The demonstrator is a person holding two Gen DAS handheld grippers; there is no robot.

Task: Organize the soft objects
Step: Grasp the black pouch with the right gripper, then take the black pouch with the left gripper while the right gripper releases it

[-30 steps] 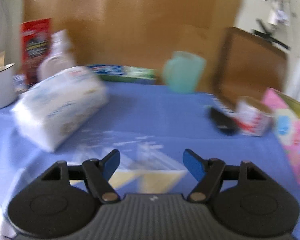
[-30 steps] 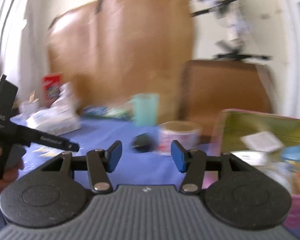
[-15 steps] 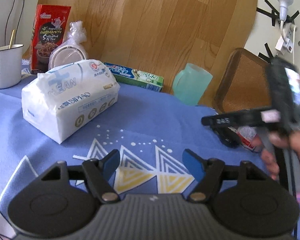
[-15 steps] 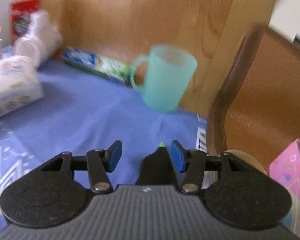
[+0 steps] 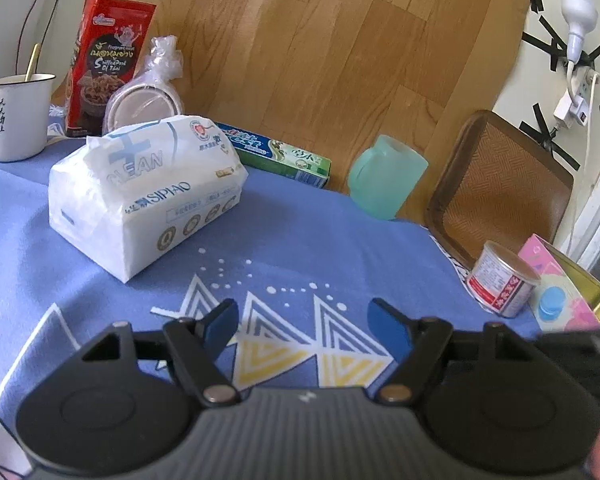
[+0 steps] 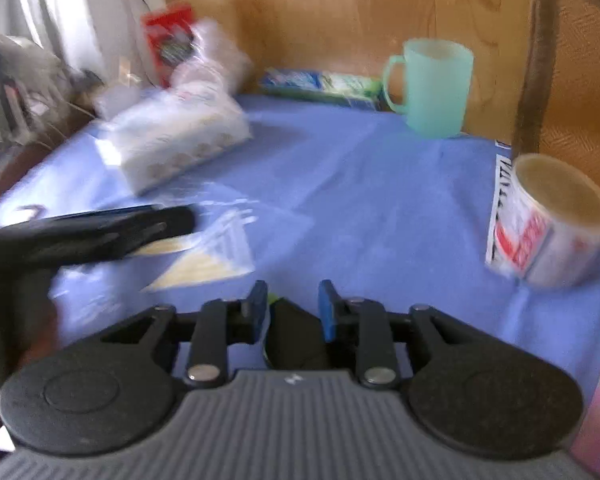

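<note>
A white soft tissue pack [image 5: 144, 196] printed "CLEAN" lies on the blue tablecloth [image 5: 320, 240] at the left; it also shows blurred in the right wrist view [image 6: 180, 140]. My left gripper [image 5: 304, 324] is open and empty, low over the cloth's triangle pattern, to the right of the pack. My right gripper [image 6: 292, 308] is shut on a small black object [image 6: 292, 336] held between its blue pads. The left gripper's body [image 6: 84, 232] shows at the left of the right wrist view.
A teal mug [image 5: 384, 180], a toothpaste box [image 5: 276, 154], a red snack box [image 5: 108, 64], a bagged bowl [image 5: 144, 106] and a white enamel cup [image 5: 16, 116] line the back. A tin can [image 5: 500, 284] and a pink box [image 5: 560, 288] stand right, by a wicker chair [image 5: 500, 192].
My right gripper closed on the small black object near the can and pulled back toward the front of the table. The left gripper stayed open and nearly still.
</note>
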